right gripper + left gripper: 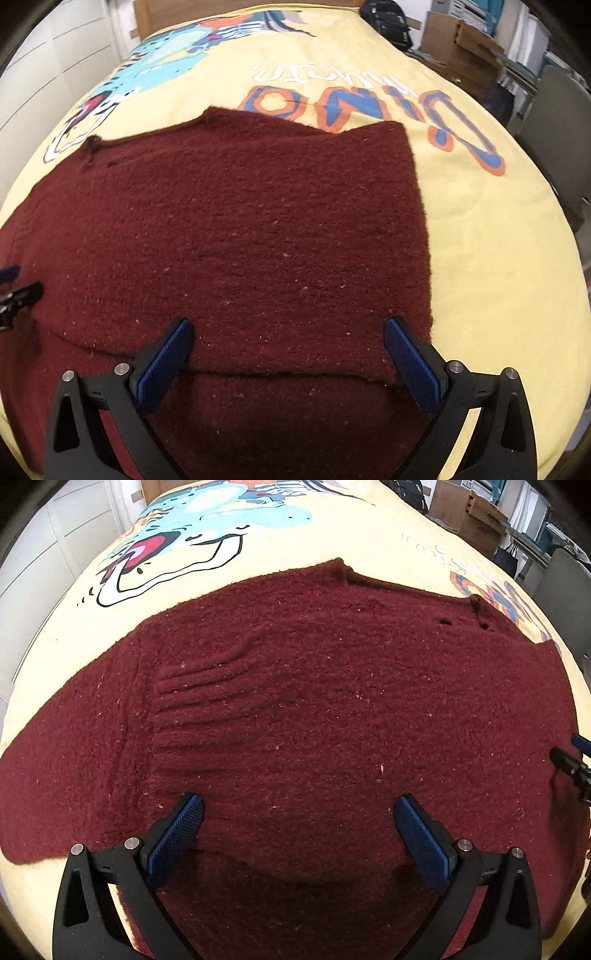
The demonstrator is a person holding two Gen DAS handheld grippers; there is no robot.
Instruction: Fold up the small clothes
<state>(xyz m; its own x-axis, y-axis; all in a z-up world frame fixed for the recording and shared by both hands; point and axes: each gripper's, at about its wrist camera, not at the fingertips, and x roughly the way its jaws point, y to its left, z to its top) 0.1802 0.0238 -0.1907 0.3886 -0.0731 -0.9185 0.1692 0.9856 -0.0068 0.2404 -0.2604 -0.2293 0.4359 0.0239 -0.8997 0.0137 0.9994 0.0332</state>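
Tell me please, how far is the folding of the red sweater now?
Partly done: the maroon sweater lies flat on the yellow dinosaur blanket, its right side seemingly folded in, with a straight edge. The left sleeve still lies spread out. Nothing in hand: left gripper and right gripper are open above it.
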